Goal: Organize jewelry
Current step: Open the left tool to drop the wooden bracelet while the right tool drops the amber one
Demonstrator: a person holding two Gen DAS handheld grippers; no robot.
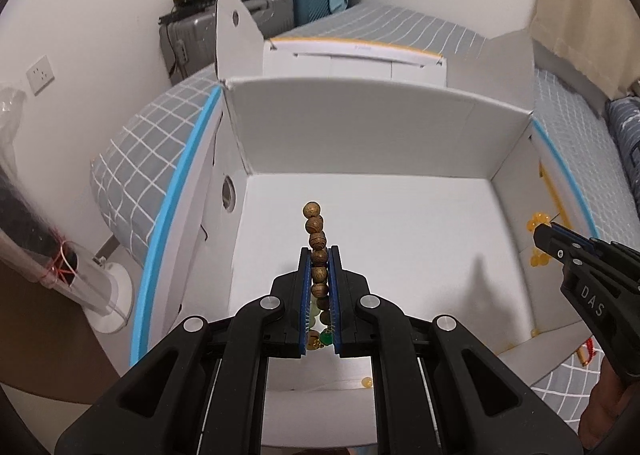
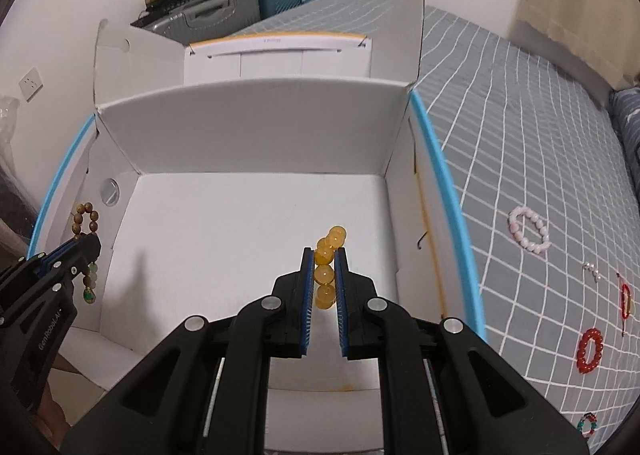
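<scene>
My left gripper (image 1: 319,251) is shut on a brown wooden bead bracelet (image 1: 316,231) with green beads and a pendant, held above the floor of the open white cardboard box (image 1: 360,127). The left gripper also shows in the right wrist view (image 2: 86,243) with the wooden bracelet (image 2: 85,219) looped above it. My right gripper (image 2: 324,253) is shut on a yellow amber bead bracelet (image 2: 329,255) over the box (image 2: 256,127) interior. In the left wrist view the right gripper (image 1: 544,233) is at the box's right wall with the yellow beads (image 1: 536,221).
The box sits on a grey checked bed cover (image 2: 520,135). On the cover to the right lie a pink bead bracelet (image 2: 529,229), a red bead bracelet (image 2: 590,350), a red ring-shaped piece (image 2: 625,301), small pearls (image 2: 593,270) and a multicoloured bracelet (image 2: 587,423). Suitcases (image 2: 240,3) stand by the wall.
</scene>
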